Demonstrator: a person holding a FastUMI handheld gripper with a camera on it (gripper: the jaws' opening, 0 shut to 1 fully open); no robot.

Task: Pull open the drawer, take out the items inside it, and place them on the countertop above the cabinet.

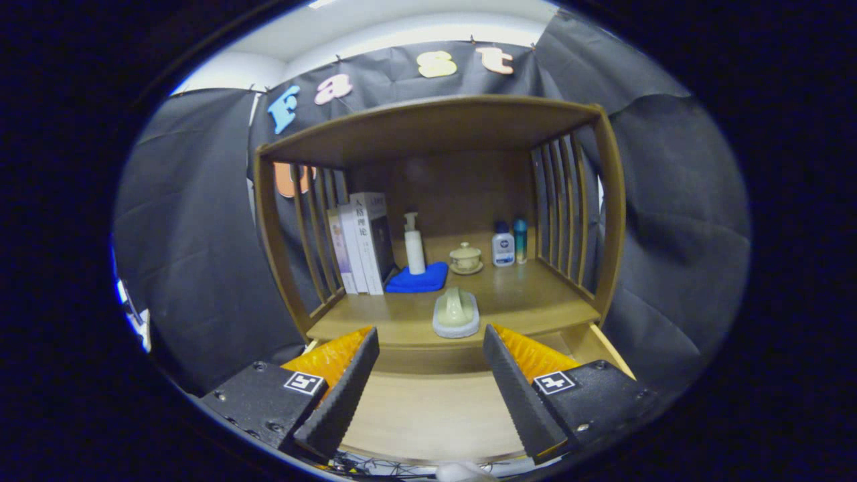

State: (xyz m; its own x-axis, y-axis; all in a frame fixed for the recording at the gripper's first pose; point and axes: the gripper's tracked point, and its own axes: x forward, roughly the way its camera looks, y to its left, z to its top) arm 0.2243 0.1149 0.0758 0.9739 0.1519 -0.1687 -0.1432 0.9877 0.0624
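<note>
Black cloth (pixel 194 268) hangs in loose folds on all sides as the booth's wall, and above it a strip of pale ceiling (pixel 428 27) catches white light. In the middle stands a brown wooden cabinet (pixel 435 127) with a flat top board, a solid back panel and slatted sides (pixel 315 227) through which the dark cloth shows. The wood is lit warmly at the front, while the back of the cabinet lies in shadow.

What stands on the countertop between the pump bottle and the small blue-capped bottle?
In the gripper view, a lidded ceramic cup stands between the pump bottle and the blue-capped bottle.
</note>
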